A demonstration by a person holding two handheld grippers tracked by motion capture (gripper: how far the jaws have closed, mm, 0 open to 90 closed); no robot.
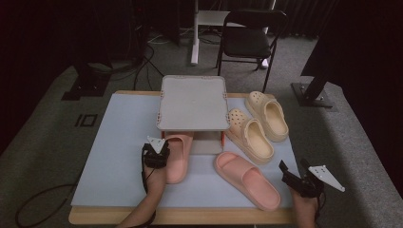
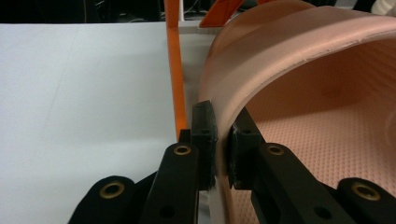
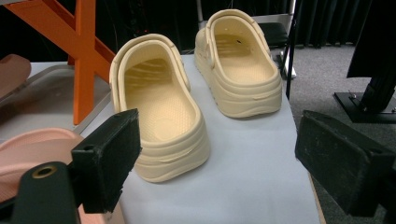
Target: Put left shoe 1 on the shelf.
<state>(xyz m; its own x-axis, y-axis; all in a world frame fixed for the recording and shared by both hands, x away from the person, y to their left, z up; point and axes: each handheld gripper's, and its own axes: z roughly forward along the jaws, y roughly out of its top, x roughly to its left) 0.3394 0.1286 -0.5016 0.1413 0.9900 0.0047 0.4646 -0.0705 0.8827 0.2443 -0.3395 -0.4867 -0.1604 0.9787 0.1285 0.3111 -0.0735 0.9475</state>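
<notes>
A pink slide sandal (image 1: 178,159) lies with its toe under the grey rack (image 1: 192,102). My left gripper (image 1: 157,152) is shut on the edge of its strap (image 2: 280,60), one pad outside (image 2: 204,135) and one inside. A second pink slide (image 1: 247,179) lies at the front right, sole down. Two cream clogs (image 1: 249,135) (image 1: 268,114) stand side by side to the right of the rack. My right gripper (image 1: 293,168) hovers at the table's front right corner, open and holding nothing (image 3: 224,154), facing the heels of the clogs (image 3: 159,116) (image 3: 238,60).
The rack has orange legs (image 3: 84,46) and a lower shelf. A pale mat (image 1: 119,142) covers the table, bare on its left half. Behind the table are a black folding chair (image 1: 249,38), stand bases and cables on the floor.
</notes>
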